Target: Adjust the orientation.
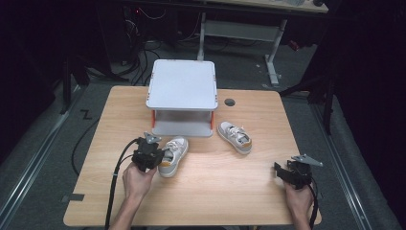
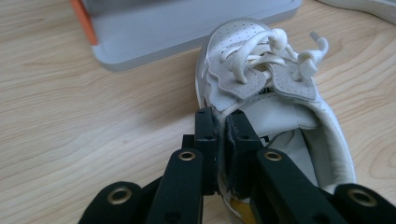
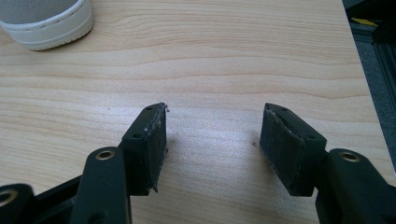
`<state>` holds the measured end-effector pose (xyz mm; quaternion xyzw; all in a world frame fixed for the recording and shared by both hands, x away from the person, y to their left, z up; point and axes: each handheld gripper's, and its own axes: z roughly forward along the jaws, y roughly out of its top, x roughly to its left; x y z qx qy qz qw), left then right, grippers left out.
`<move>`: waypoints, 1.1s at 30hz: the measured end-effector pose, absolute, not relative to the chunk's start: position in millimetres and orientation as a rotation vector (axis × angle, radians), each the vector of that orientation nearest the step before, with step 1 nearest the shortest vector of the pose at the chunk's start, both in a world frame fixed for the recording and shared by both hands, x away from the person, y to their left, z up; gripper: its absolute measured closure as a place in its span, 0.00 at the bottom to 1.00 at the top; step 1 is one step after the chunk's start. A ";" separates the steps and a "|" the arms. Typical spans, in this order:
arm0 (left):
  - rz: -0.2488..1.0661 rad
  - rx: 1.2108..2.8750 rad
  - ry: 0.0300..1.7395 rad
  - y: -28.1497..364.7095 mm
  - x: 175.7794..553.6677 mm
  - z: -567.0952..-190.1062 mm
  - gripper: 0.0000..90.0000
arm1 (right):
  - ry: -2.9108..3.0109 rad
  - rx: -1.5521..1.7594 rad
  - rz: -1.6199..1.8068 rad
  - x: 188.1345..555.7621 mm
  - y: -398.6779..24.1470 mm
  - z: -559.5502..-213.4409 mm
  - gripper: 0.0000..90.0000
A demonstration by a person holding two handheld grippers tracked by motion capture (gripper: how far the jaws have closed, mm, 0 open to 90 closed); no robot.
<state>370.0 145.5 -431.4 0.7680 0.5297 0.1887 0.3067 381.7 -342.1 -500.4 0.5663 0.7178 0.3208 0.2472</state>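
Observation:
A white sneaker [image 1: 175, 152] with a yellow heel patch lies on the table just in front of the grey stand, its toe toward the stand. My left gripper [image 1: 160, 156] is shut on the sneaker's side wall; in the left gripper view the jaws [image 2: 223, 122] pinch the collar edge just behind the laces of the sneaker [image 2: 254, 60]. A second white sneaker [image 1: 234, 137] lies right of the stand; its toe [image 3: 46, 18] also appears in the right gripper view. My right gripper [image 1: 279, 171] rests near the table's right edge, its jaws [image 3: 212, 128] open over bare wood.
A grey two-level stand [image 1: 182, 86] with orange posts sits at the back centre of the wooden table [image 1: 215, 187]; its lower shelf [image 2: 154, 32] is close ahead of the held sneaker. A round cable hole [image 1: 230, 102] is to its right. Cables trail from both grippers.

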 end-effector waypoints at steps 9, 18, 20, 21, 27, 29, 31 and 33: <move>0.497 2.085 1.374 110.4 376.3 -432.8 0.94 | 1.959 1.540 0.868 381.7 -341.4 -500.4 0.46; 0.495 2.123 1.352 80.8 383.3 -437.6 0.94 | 1.961 1.535 0.866 381.7 -341.4 -500.4 0.46; 0.499 2.131 1.352 77.5 384.2 -439.0 0.94 | 1.961 1.534 0.866 381.8 -341.4 -500.4 0.46; 0.499 2.131 1.352 77.5 384.2 -439.0 0.94 | 1.961 1.534 0.866 381.8 -341.4 -500.4 0.46; 0.514 2.142 1.346 68.0 381.4 -440.6 0.93 | 1.961 1.534 0.866 381.8 -341.4 -500.4 0.46; 0.502 2.138 1.345 67.3 380.7 -440.9 0.93 | 1.961 1.534 0.864 381.8 -341.4 -500.4 0.46; 0.460 2.130 1.341 67.5 379.8 -441.5 0.91 | 1.961 1.534 0.865 381.8 -341.5 -500.5 0.46; 0.440 2.123 1.343 68.5 379.7 -442.1 0.91 | 1.960 1.533 0.864 381.8 -341.2 -500.5 0.46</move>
